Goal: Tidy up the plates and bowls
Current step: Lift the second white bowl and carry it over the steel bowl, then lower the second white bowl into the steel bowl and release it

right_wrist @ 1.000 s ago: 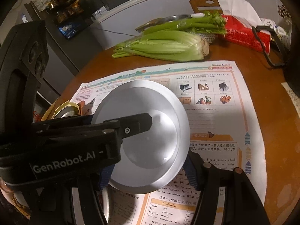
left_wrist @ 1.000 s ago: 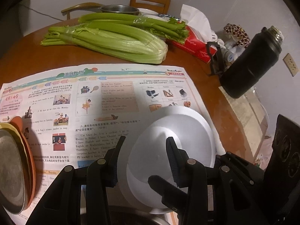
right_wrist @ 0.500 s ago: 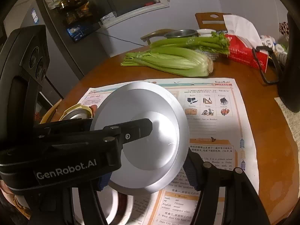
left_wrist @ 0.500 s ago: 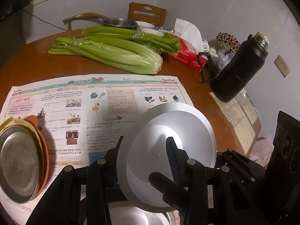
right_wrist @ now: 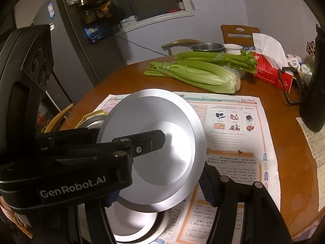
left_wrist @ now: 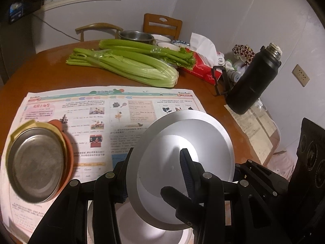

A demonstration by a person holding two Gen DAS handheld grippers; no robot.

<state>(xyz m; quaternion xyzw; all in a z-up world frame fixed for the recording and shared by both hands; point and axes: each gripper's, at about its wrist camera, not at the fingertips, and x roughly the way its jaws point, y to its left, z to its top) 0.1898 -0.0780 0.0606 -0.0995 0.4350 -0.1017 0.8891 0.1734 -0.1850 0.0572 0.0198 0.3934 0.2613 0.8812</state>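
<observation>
Silver plate [left_wrist: 182, 142] is up off the tabletop [left_wrist: 50, 65], tilted on edge with its underside turned toward both cameras, and I have it pinched from two sides: my left tongs [left_wrist: 156, 174] are clamped across its rim, one blue pad on the base and the other behind the near edge, while my right tongs [right_wrist: 158, 191] are closed on the lower rim of the same plate [right_wrist: 154, 148], one finger on each side of it. Directly below, a second silver dish [right_wrist: 134, 221] rests on the newspaper [left_wrist: 91, 109], and off to my left a steel plate in a yellow rim [left_wrist: 36, 160] sits on an orange one [left_wrist: 68, 154]. The worry is the surface: smooth metal held only at a thin edge, so if my two hands drift apart or twist against each other, I judge the rim could skid out of a pad and the plate drop onto the dish beneath, clattering or knocking it sideways. Steep tilt makes that worse, since the weight hangs on the lower grip. Carrying it toward the stack on my left, a low swing could clip the yellow rim and shove that pile toward the tabletop edge. On the far side, celery [left_wrist: 130, 67] and a black flask [left_wrist: 251, 81] stand well clear.
</observation>
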